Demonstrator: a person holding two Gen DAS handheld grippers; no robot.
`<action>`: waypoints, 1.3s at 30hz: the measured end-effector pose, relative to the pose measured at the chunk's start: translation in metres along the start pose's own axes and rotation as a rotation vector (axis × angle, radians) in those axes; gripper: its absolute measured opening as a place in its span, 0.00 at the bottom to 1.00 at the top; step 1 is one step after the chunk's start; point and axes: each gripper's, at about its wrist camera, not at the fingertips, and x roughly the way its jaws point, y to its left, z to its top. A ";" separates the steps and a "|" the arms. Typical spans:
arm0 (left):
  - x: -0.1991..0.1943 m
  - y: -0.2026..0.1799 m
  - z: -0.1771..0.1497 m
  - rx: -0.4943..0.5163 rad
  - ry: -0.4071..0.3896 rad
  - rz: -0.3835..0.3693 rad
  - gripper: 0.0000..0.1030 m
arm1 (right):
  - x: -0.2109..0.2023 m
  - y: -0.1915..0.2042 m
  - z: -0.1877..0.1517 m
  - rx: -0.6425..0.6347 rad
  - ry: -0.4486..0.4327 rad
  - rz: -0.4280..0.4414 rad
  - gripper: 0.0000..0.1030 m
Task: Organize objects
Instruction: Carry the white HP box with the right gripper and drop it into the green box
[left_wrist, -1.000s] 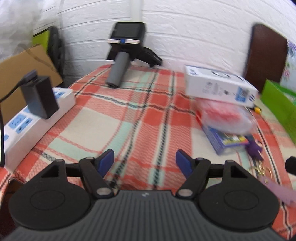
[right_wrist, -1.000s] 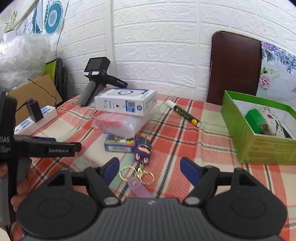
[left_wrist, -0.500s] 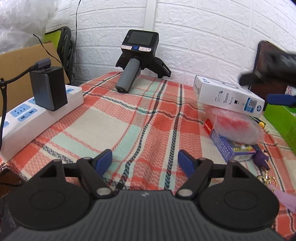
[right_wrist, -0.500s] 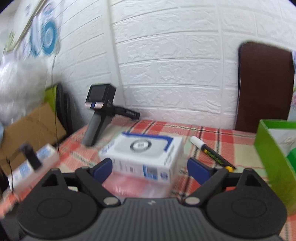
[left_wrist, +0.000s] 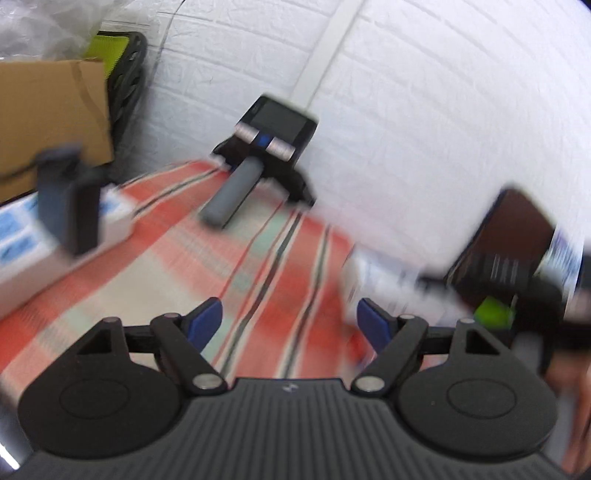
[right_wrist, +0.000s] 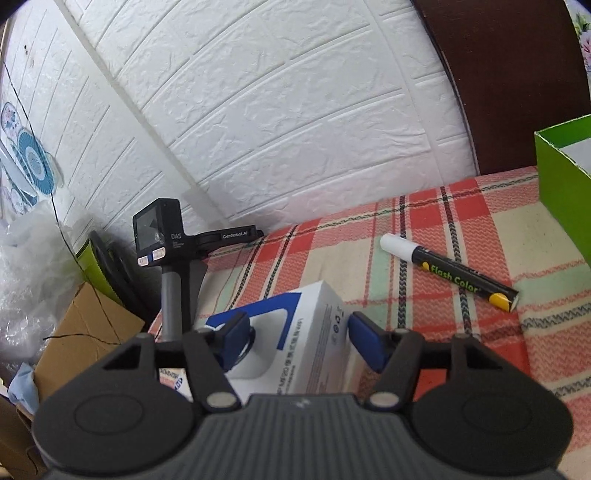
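Right claw (right_wrist: 293, 341) is spread wide with the white box (right_wrist: 295, 347) sitting right between its blue tips, not pinched as far as I can see. Further out to its right lies the marker (right_wrist: 448, 272), green box (right_wrist: 565, 184) beyond. Left claw (left_wrist: 290, 325) is spread too, nothing in it, over blurry plaid cloth (left_wrist: 266, 258).

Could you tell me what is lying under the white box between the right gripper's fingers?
The white box covers whatever is beneath it; only plaid tablecloth shows beside it. The right gripper straddles the box, open.
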 end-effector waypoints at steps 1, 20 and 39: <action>0.010 -0.005 0.010 -0.008 0.015 -0.017 0.84 | -0.001 -0.002 0.001 0.004 -0.001 0.000 0.59; -0.021 -0.107 -0.048 0.184 0.257 -0.209 0.61 | -0.120 -0.068 -0.061 0.158 0.007 0.092 0.60; -0.019 -0.178 -0.120 0.353 0.462 -0.355 0.66 | -0.257 -0.134 -0.131 -0.175 -0.088 -0.115 0.89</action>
